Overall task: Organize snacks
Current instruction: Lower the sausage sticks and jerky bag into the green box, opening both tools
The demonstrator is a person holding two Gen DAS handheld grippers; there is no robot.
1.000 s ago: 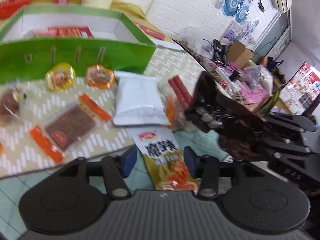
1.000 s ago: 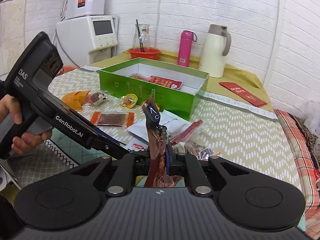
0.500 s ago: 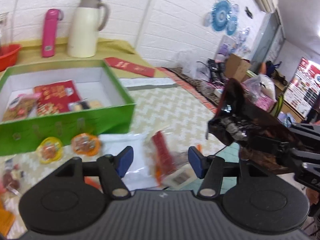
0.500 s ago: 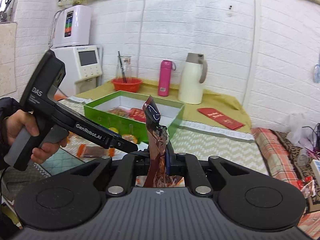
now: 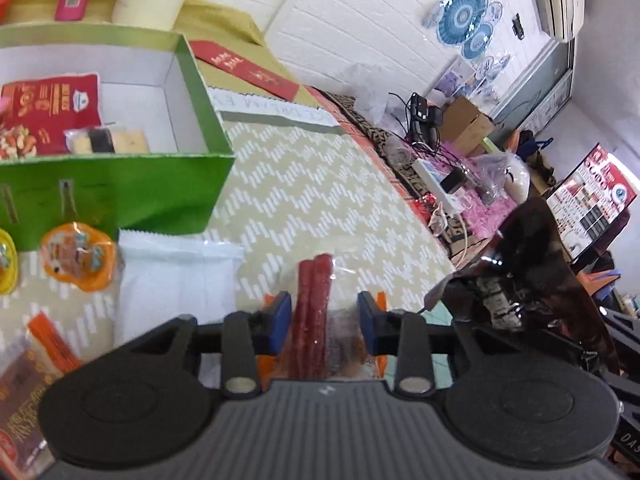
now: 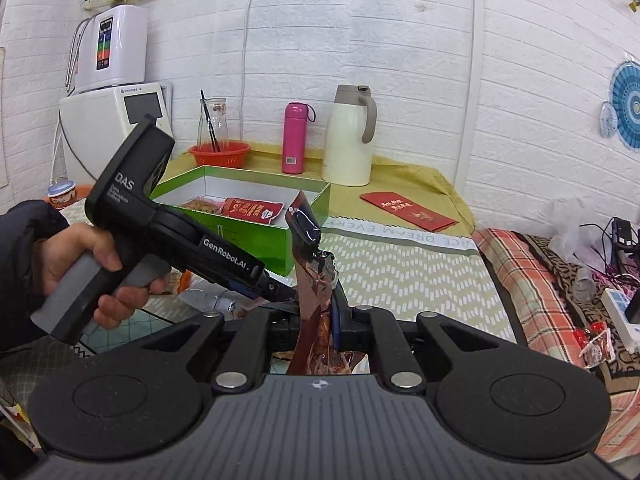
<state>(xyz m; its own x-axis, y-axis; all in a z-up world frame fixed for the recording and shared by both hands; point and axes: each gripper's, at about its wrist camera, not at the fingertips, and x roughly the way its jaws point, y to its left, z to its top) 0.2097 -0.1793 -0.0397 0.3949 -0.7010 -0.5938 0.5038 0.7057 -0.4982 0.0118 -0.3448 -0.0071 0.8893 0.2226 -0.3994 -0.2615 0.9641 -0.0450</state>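
My right gripper (image 6: 318, 316) is shut on a dark brown foil snack packet (image 6: 310, 264) that stands upright above the table; the packet also shows in the left wrist view (image 5: 532, 276). My left gripper (image 5: 324, 320) is open, its blue pads either side of a clear packet of red sausage sticks (image 5: 314, 304) lying on the mat. The green box (image 5: 120, 184) holds a red snack bag (image 5: 48, 108) and a small wrapped pastry (image 5: 108, 140). The box also shows in the right wrist view (image 6: 304, 236).
On the mat by the box lie a white packet (image 5: 176, 276), an orange jelly cup (image 5: 78, 256) and a brown jerky packet (image 5: 24, 392). Behind stand a cream jug (image 6: 350, 136), a pink bottle (image 6: 294, 138), a red basket (image 6: 220, 154) and a red envelope (image 6: 408, 210).
My left gripper has dropped and tilted toward the mat, so the sausage packet now lies between its open pads. The right gripper has risen a little with the brown packet.
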